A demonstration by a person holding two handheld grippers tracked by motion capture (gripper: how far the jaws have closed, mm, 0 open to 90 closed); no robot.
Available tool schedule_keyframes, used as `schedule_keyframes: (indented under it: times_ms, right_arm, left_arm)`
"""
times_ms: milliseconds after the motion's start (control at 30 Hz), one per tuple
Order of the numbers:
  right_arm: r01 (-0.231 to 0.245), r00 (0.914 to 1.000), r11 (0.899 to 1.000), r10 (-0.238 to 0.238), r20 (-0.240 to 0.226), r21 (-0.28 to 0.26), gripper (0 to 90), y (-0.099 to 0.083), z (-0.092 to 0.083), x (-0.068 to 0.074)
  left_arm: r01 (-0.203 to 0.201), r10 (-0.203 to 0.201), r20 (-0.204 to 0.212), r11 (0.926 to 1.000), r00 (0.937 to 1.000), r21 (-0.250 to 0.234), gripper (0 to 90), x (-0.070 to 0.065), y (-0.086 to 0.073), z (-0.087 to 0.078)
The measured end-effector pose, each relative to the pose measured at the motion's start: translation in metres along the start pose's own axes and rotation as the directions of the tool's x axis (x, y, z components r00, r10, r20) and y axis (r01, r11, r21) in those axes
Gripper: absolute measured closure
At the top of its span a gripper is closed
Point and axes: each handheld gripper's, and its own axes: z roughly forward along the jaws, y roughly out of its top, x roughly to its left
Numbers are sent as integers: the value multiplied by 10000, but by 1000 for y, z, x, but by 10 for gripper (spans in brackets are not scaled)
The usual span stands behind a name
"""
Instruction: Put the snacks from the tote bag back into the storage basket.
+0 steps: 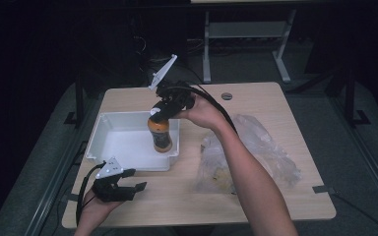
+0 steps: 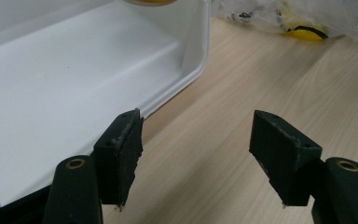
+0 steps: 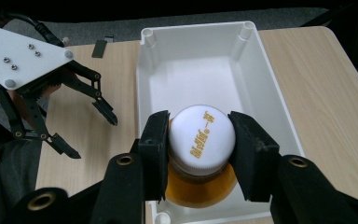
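An orange bottle (image 1: 161, 133) with a white printed cap (image 3: 201, 134) hangs upright over the right end of the white bin (image 1: 109, 132). My right gripper (image 3: 198, 140) is shut on the cap from above, its pads (image 3: 157, 140) pressing both sides; in the high view the right gripper (image 1: 163, 109) sits above the bin's far right corner. My left gripper (image 1: 137, 187) rests near the table's front left edge, open and holding nothing. Its open left gripper (image 2: 196, 154) has bare wood between the fingers, with the bin's wall (image 2: 74, 107) just to the left.
A crumpled clear plastic bag (image 1: 248, 155) with something yellow inside lies right of the bin, under the right forearm. The bag (image 2: 298, 18) also appears in the left gripper view. A round grommet (image 1: 227, 96) sits near the table's far edge. Bare wood lies at the front centre.
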Motion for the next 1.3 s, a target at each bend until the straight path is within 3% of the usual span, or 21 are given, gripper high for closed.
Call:
schedule_keyframes:
  times_ms: [833,1300]
  right_arm:
    - [-383,9991,9986,389,-177,369,591,-22,26,-5]
    - [-337,9990,9986,348,-277,411,590,-28,34,-4]
  left_arm:
    - [241,-241,79,9997,9997,37,339,-1,-2,3]
    - [275,-275,87,9996,9996,13,339,0,-2,3]
